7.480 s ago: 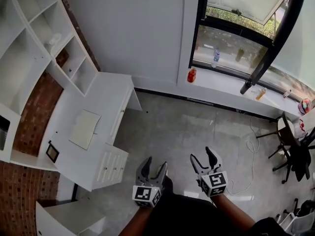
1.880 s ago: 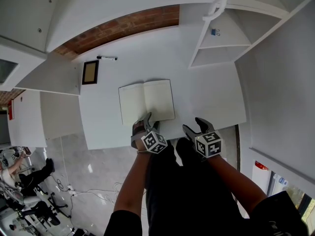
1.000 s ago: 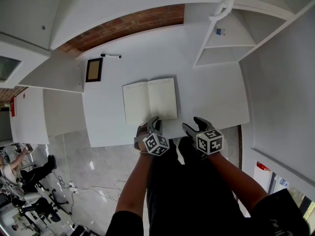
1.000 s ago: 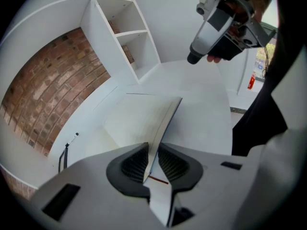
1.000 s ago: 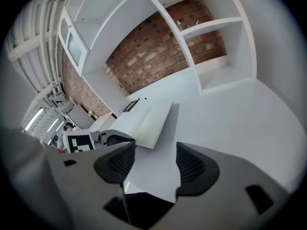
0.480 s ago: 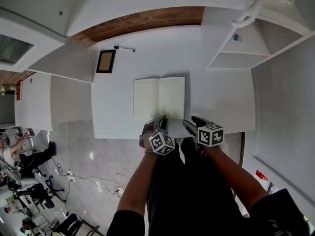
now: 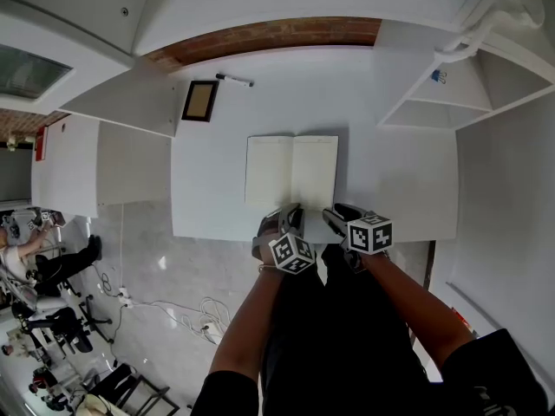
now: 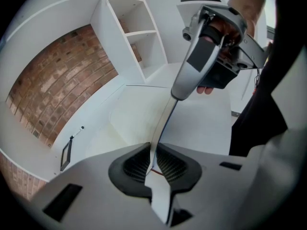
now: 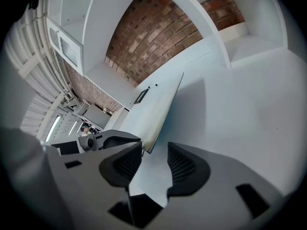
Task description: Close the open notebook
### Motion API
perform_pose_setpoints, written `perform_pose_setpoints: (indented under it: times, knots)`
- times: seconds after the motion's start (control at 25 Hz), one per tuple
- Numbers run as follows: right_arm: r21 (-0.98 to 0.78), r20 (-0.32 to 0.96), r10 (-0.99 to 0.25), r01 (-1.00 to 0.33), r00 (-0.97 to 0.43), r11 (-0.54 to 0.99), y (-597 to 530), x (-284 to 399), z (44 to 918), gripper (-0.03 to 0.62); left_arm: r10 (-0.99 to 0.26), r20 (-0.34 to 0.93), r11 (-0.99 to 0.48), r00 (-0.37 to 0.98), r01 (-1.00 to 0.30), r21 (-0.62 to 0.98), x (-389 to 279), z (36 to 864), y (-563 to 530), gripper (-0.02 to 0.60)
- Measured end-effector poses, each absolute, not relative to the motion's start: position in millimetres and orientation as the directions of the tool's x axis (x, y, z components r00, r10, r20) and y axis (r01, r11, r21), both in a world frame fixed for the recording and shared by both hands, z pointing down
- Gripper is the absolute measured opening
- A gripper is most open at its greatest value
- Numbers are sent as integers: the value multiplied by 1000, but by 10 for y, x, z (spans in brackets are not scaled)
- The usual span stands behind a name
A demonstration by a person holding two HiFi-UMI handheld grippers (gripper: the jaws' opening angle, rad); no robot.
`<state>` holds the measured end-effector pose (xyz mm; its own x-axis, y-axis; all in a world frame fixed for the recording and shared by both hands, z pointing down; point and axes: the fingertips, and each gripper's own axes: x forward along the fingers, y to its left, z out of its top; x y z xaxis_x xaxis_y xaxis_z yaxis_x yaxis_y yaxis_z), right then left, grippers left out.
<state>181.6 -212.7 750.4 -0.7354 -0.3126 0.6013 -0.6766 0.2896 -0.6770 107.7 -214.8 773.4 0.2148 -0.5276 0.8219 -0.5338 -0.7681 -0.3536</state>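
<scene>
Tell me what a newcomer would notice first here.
The open notebook, flat in the middle of the white desk, stands out first. At its near edge the left tongs are clamped on it, while the right tongs are closing with its corner between their jaws, not yet pinched. A small frame and a pen lie behind.

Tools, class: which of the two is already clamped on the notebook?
The left tool: its jaws pinch the near edge of the notebook. The right tool has jaws closing but apart, a notebook corner between them unpressed.

light: bright, even | shadows: soft, beside notebook [image 7: 269,172] | edges: fisheye-warped, dark | blur: perhaps slight
</scene>
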Motion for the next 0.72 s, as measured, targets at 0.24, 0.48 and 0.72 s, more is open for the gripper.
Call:
perform_pose_setpoints:
  times: [0.24,0.48,0.72]
  knots:
    - [-712,572,-287,-639,-769,292,-2093,1709,7510,81,-524,825,-766,210,-540,-348,1062,7732,-2141,38]
    - [-736,544,-289,-613,-788,285,-2100,1690,7444,53,-517,828,-753,219,-577,-318,1062,7733,-2144,40]
    - [-738,555,-288,-622,-780,263,-2067,1627,7457,32,-507,830,-744,233,-604,-285,994,7736,-2074,40]
